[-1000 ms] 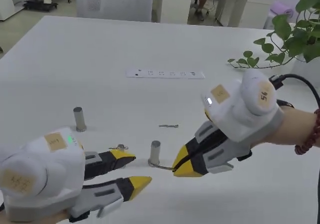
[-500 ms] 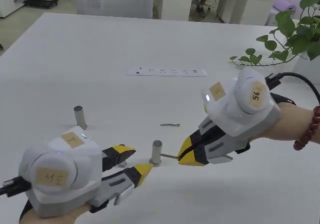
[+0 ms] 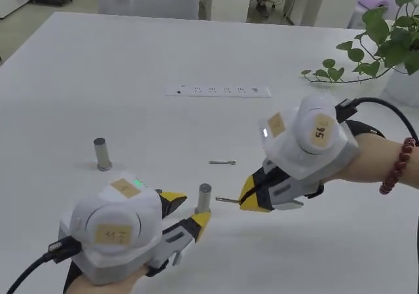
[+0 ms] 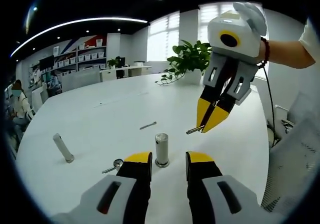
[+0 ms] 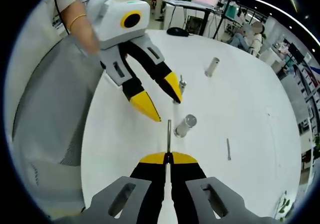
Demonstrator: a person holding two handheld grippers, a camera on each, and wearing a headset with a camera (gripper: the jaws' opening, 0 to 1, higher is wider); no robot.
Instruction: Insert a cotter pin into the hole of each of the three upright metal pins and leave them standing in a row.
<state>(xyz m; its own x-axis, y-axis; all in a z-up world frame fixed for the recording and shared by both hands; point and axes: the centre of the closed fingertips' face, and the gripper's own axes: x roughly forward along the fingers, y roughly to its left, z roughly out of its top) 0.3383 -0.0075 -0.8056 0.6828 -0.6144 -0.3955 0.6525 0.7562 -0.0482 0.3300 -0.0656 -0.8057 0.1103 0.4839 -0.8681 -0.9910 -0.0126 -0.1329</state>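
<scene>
A short upright metal pin stands mid-table, just beyond the open jaws of my left gripper. My right gripper is shut on a cotter pin, whose free end points at that pin from the right with a small gap. In the left gripper view the pin rises between my own jaws, with the right gripper above it. A second pin stands far left. A small metal piece with a rod through it sits by the left jaw. A loose cotter pin lies behind.
A white power strip lies across the table farther back. A leafy plant stands at the far right, and a black cable runs from the right gripper. Chairs and desks stand beyond the table's far edge.
My left gripper has moved forward and right until its jaws flank the middle pin. The right gripper has drawn the cotter pin a little back to the right of the pin.
</scene>
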